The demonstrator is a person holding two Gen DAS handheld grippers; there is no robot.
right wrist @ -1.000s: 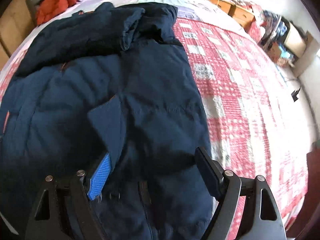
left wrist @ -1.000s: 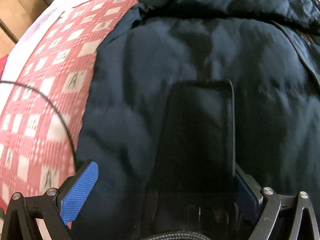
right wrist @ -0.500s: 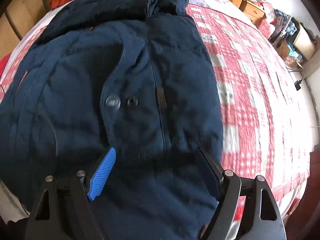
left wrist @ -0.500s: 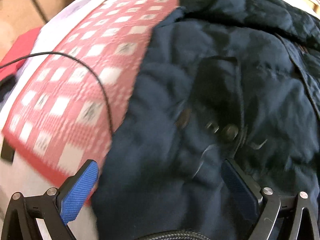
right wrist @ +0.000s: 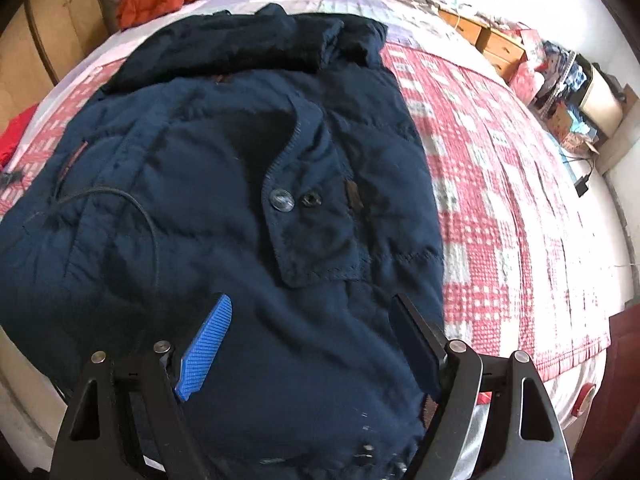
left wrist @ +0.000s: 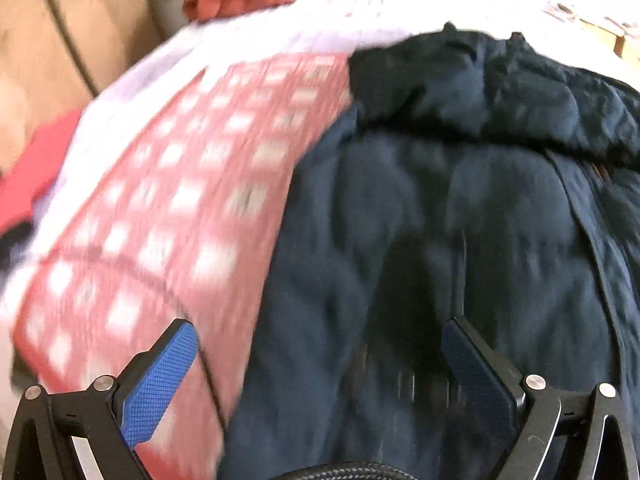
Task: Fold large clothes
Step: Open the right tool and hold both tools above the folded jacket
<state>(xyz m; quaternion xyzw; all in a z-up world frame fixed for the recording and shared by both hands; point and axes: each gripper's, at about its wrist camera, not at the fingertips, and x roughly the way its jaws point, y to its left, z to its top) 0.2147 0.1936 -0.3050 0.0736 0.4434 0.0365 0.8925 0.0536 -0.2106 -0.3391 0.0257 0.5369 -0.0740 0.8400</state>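
Across the bed (right wrist: 500, 184) a jacket (right wrist: 240, 208) sprawls under both gaping, empty grippers (left wrist: 316, 364) (right wrist: 310, 340); its slippery bulk could slide apart mid-fold.

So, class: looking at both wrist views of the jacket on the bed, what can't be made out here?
- Left wrist view: motion blur smears the jacket and quilt; stitching and buttons unreadable.
- Jacket hem: cut off by the bottom edge behind the right gripper.
- Sleeves: folded under or hidden by the body; position unclear.
- Hood: bunched, its inside hidden.
- Boxes at the far right: too small and distorted.
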